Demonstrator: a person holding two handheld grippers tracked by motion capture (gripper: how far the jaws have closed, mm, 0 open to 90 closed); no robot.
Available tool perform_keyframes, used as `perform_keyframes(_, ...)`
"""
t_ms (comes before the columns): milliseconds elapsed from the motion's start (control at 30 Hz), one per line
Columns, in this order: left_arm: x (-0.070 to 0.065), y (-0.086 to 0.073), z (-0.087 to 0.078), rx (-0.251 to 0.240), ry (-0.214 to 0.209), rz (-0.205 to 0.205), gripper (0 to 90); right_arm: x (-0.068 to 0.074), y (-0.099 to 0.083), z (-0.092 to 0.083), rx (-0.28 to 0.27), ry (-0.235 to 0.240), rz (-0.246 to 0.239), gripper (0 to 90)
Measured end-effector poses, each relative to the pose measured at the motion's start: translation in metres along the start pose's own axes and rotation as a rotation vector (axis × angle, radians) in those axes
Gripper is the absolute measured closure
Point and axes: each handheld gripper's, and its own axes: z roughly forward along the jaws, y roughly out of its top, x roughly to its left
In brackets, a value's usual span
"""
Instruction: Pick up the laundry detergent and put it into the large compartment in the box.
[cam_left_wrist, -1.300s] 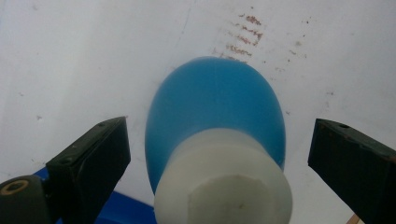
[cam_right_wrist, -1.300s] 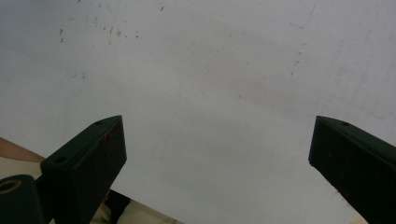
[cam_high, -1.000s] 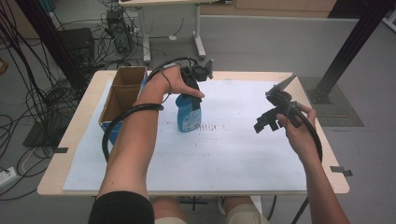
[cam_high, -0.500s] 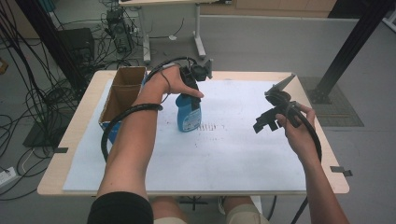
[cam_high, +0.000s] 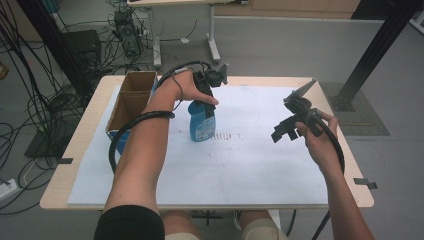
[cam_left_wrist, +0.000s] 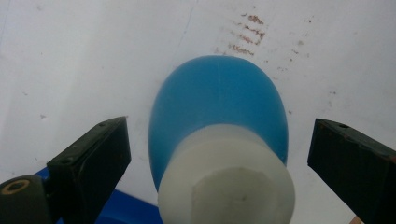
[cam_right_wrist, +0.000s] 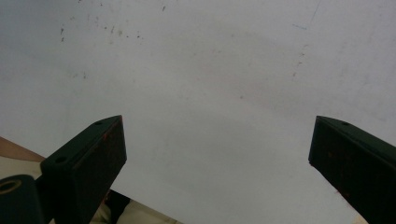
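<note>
A blue bottle (cam_high: 202, 122) with a white neck stands upright on the white sheet (cam_high: 240, 160) near the table's back middle. My left gripper (cam_high: 205, 97) hovers directly over its top, pointing down. In the left gripper view the bottle's white neck (cam_left_wrist: 226, 179) sits between the two spread jaws without touching either; the left gripper (cam_left_wrist: 219, 158) is open. My right gripper (cam_high: 285, 131) is held above the right part of the sheet, open. In the right gripper view the right gripper (cam_right_wrist: 217, 158) has nothing between its jaws, just the white sheet (cam_right_wrist: 205, 74).
A brown cardboard box (cam_high: 129, 100) with a blue base stands at the sheet's left edge, behind my left forearm. Faint reddish marks (cam_high: 222, 136) lie on the sheet right of the bottle. Cables and desk legs crowd the floor beyond the table.
</note>
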Motion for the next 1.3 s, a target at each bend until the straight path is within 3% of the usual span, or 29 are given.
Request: perform_keyframes(1300, -0.0016, 0.0010, 0.0027, 0.002, 0.009, -0.004, 7.5, -0.0021, -0.0001, 0.0020, 0.001, 0.004, 0.001, 4.2)
